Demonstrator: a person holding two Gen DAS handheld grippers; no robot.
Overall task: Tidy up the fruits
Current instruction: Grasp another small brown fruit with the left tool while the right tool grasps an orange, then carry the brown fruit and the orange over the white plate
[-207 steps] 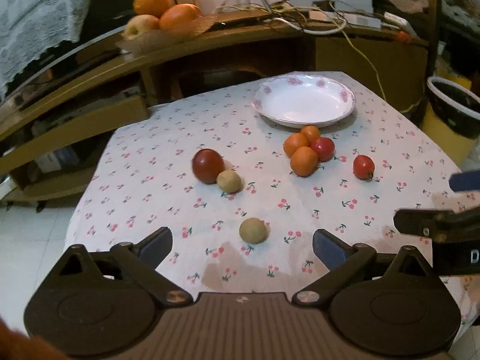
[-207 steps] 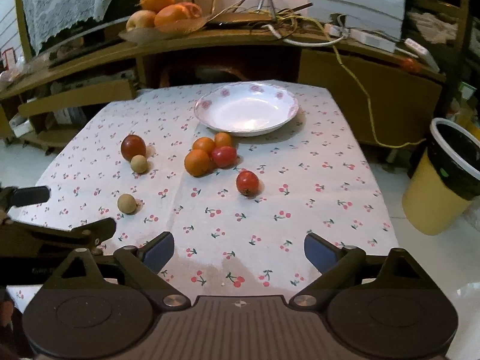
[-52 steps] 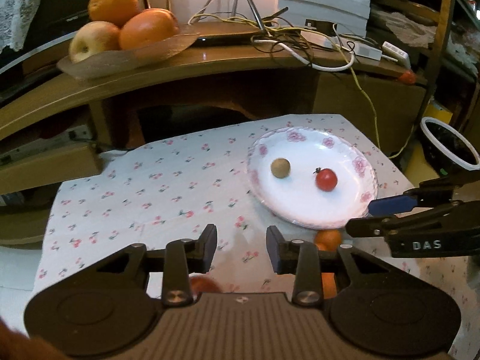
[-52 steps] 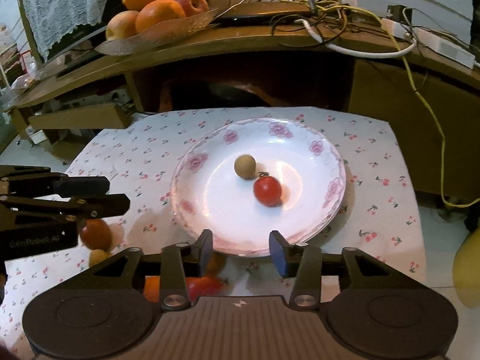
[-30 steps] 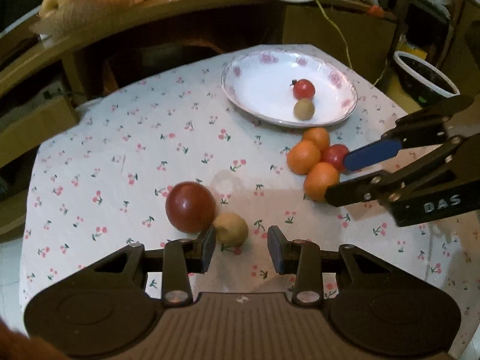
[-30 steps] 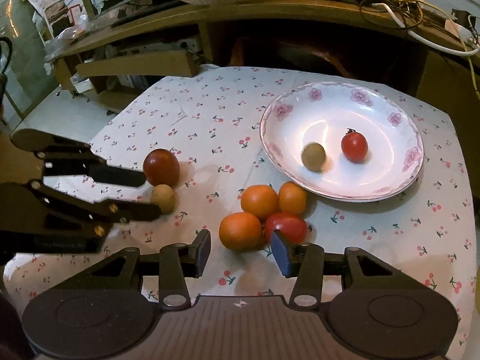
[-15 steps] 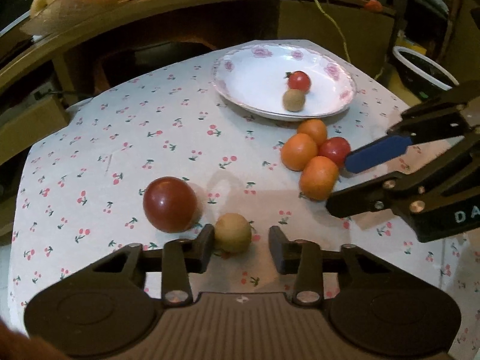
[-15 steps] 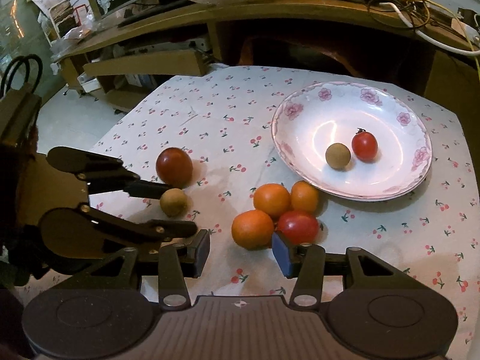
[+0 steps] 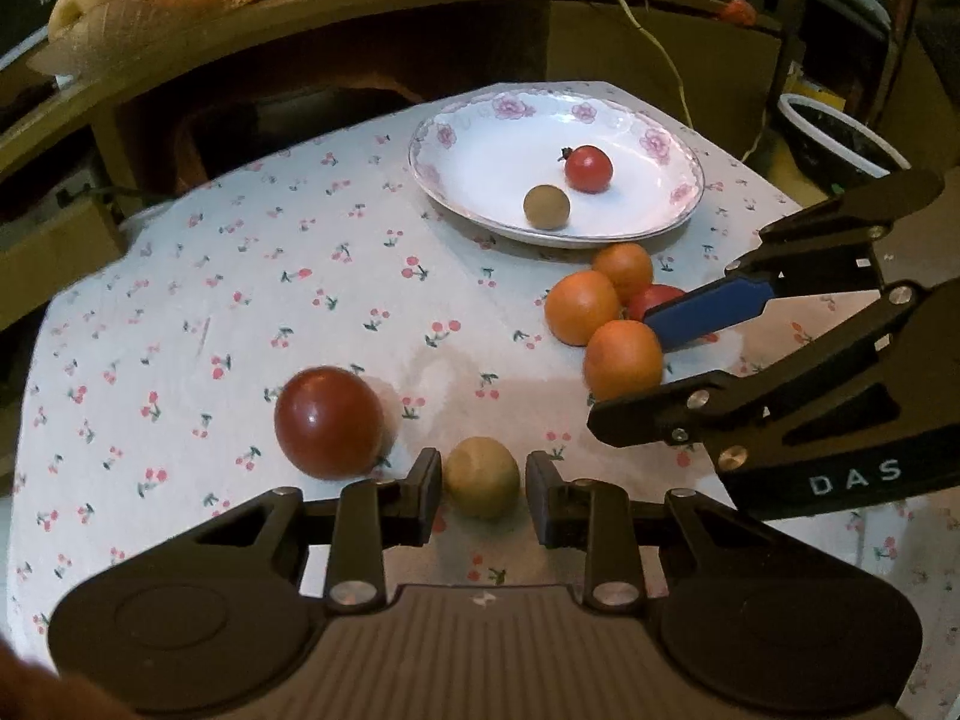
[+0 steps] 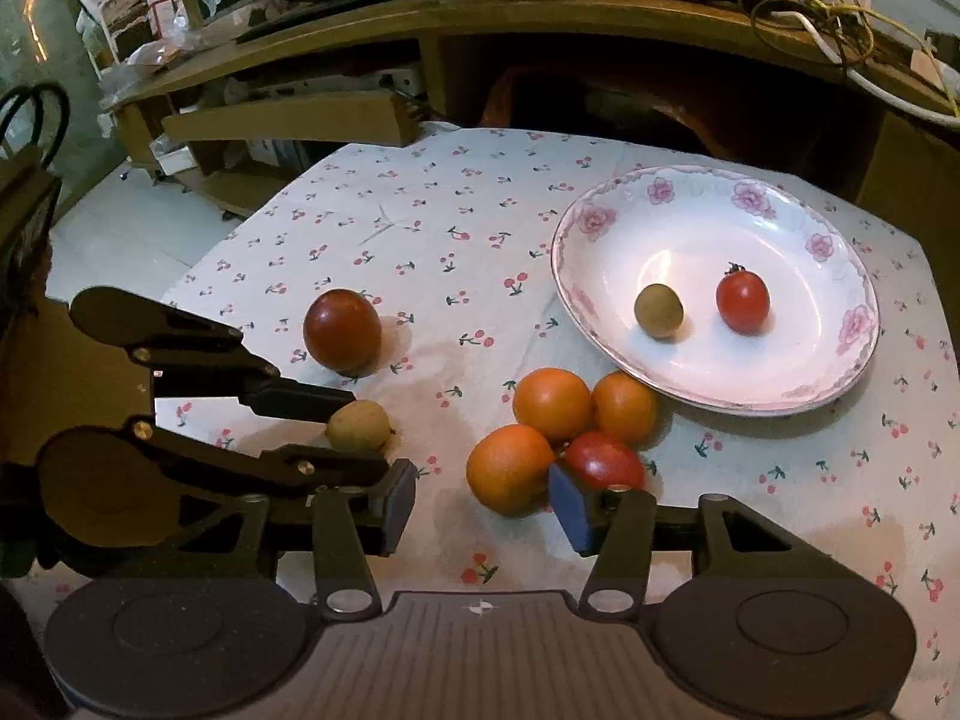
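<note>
Cherry-print cloth [image 9: 336, 312] covers the table in front of a cluttered wooden shelf, and your flowered plate [image 9: 666, 147] at the far side holds one red cherry tomato [image 9: 590, 168] and one tan fruit [image 9: 546, 207]. Your left gripper [image 9: 483, 489] has its jaws apart with the other small tan fruit [image 9: 481, 477] sitting between them, a sliver of space on each side; the big dark red tomato [image 9: 329, 421] lies just beside the left finger. Close gently and squarely so the round fruit does not squirt forward, and keep the finger from nudging that tomato as you shut. Your right gripper [image 10: 483, 513] is also spread, its fingers reaching either side of the nearest orange fruit [image 10: 510, 468], with the blue pad touching or nearly touching the red tomato [image 10: 603, 461] in the cluster of three oranges. Centre on one fruit before squeezing, because the pile will likely scatter if you catch two. Lift each straight up, then carry it to the plate.
</note>
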